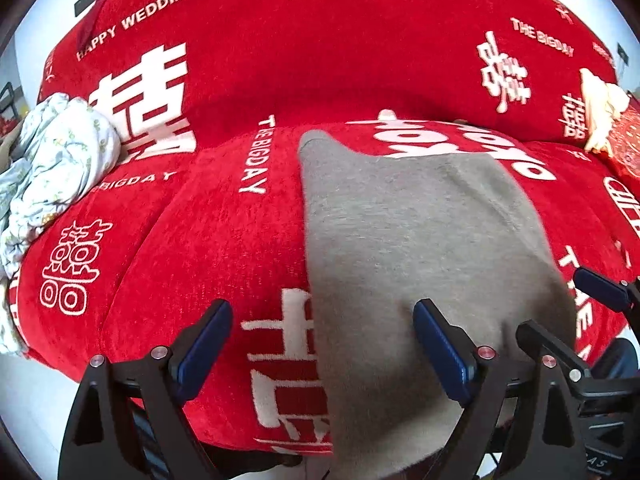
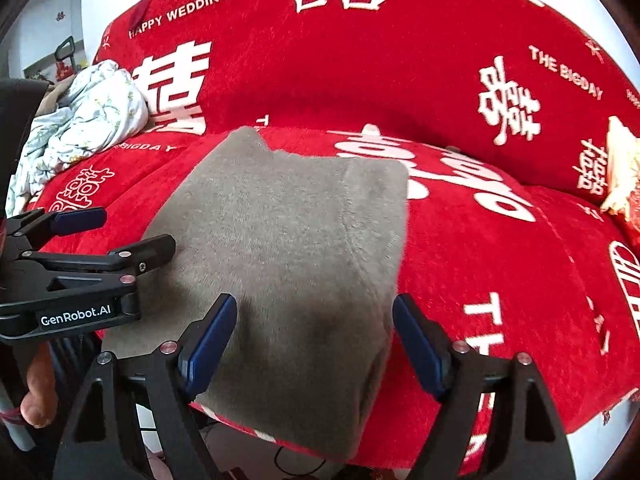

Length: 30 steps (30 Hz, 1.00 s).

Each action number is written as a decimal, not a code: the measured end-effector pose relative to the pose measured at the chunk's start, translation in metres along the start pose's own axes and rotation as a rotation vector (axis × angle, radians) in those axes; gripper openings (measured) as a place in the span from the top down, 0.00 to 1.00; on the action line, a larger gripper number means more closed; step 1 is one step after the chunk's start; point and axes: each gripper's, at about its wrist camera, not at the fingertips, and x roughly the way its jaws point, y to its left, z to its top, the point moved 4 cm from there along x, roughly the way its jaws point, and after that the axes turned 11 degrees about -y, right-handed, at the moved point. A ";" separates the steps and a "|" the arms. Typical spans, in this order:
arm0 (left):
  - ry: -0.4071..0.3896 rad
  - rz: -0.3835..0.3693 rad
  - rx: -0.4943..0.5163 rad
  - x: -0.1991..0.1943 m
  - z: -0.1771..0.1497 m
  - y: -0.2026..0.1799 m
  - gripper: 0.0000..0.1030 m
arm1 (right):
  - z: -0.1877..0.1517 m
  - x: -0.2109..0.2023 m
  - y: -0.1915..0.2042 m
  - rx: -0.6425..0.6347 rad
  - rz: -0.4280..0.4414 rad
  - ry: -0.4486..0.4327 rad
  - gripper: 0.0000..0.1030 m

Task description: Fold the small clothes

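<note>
A folded grey garment lies flat on the seat of a red sofa cover printed with white characters. The right tool stands wide over the garment's near edge, gripping nothing. At nine o'clock from it, the left tool is also wide and empty-handed. A crumpled floral cloth sits at ten o'clock.

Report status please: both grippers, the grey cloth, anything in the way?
Left gripper open, right gripper open, nothing held. Grey cloth folded on red sofa cover. Nothing in the way.
</note>
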 end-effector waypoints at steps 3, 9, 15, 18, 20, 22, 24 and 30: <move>-0.034 -0.017 0.019 -0.010 0.003 -0.007 0.10 | 0.001 -0.011 0.000 0.014 -0.009 -0.024 0.20; -0.128 0.064 0.036 -0.032 0.008 -0.012 0.10 | 0.003 -0.021 0.002 0.019 -0.033 -0.051 0.20; -0.193 0.061 -0.028 -0.050 0.012 -0.005 0.10 | 0.003 -0.027 0.000 0.031 -0.041 -0.058 0.20; -0.179 0.088 -0.027 -0.054 0.013 -0.002 0.10 | 0.002 -0.030 0.001 0.034 -0.042 -0.060 0.20; -0.150 0.087 -0.026 -0.054 0.012 -0.002 0.10 | 0.003 -0.032 0.002 0.033 -0.041 -0.063 0.20; -0.140 0.077 -0.015 -0.056 0.011 -0.005 0.10 | 0.004 -0.034 0.003 0.032 -0.039 -0.067 0.20; -0.133 0.071 0.006 -0.056 0.011 -0.007 0.10 | 0.004 -0.035 0.004 0.030 -0.039 -0.071 0.20; -0.125 0.066 0.019 -0.057 0.010 -0.009 0.10 | 0.005 -0.038 0.004 0.032 -0.039 -0.078 0.20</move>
